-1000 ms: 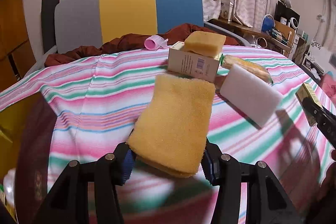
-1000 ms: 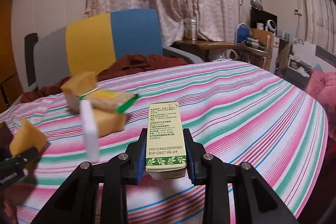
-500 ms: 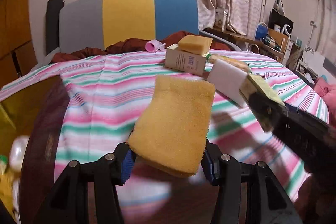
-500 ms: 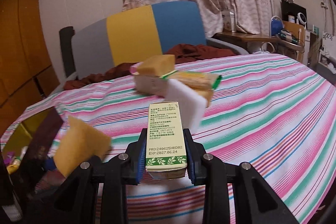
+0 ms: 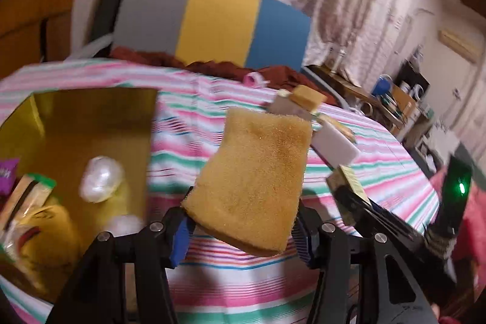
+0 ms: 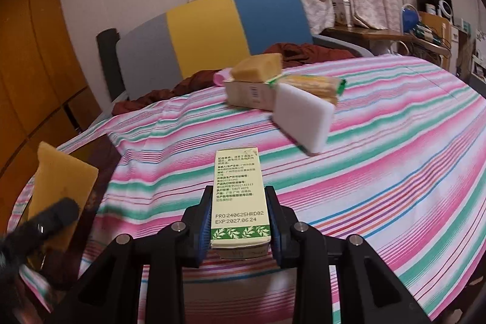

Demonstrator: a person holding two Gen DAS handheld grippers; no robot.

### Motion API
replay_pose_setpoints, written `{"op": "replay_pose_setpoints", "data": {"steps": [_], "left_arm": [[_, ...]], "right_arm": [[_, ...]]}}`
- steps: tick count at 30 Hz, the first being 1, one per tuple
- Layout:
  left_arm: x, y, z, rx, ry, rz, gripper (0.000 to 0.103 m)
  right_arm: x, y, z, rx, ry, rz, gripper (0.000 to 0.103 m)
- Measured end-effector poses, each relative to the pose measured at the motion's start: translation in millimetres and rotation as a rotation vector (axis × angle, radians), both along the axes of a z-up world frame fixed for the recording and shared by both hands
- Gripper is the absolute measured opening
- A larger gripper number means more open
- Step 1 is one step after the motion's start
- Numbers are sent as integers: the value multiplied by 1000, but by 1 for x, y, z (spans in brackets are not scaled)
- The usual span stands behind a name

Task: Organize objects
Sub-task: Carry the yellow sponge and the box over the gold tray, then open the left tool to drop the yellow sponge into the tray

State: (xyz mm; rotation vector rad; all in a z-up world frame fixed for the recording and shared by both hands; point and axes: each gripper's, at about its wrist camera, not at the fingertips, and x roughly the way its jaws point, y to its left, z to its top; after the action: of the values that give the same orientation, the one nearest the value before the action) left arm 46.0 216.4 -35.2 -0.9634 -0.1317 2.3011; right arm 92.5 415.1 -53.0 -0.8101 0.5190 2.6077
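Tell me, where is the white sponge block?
In the right wrist view, the white sponge block lies on the striped cloth, leaning against the yellow packet.

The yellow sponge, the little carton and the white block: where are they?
yellow sponge (image 5: 255,172), left wrist view, middle of its top face.
carton (image 6: 238,196), right wrist view, printed top face.
white block (image 6: 302,120), right wrist view, broad side.

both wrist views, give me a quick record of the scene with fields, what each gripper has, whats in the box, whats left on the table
left gripper: jaws opening, yellow sponge between them
right gripper: shut on a small green carton
box: gold inside, at the table's left edge; holds a white ball and packets
left on the table: white block, beige carton with a second sponge on top, yellow packet
cloth: pink, green and white stripes
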Motion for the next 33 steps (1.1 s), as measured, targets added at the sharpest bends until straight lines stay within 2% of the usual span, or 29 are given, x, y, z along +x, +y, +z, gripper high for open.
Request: {"op": "replay_pose_setpoints", "data": {"steps": [3, 6, 12, 23, 26, 28, 30, 33], "left_arm": [[-16, -32, 3, 54, -66, 76, 56], [-30, -58, 10, 73, -73, 134, 56], [-67, -96, 14, 24, -87, 227, 56], [-126, -135, -14, -76, -202, 316, 57], [-133, -142, -22, -74, -240, 343, 65], [-130, -146, -23, -60, -246, 355, 79], [-126, -152, -21, -34, -241, 371, 89], [-121, -160, -15, -2, -237, 396, 92]], "right_arm": [[-2, -13, 6, 11, 9, 33, 31], [-3, -23, 13, 9, 19, 60, 31], [-6, -44, 28, -13, 44, 121, 31], [-15, -97, 51, -23, 73, 285, 31], [-17, -107, 53, -16, 78, 308, 31], [-18, -112, 54, -12, 77, 323, 31], [-19, -114, 54, -8, 74, 330, 31], [-22, -117, 52, -16, 65, 340, 31]]}}
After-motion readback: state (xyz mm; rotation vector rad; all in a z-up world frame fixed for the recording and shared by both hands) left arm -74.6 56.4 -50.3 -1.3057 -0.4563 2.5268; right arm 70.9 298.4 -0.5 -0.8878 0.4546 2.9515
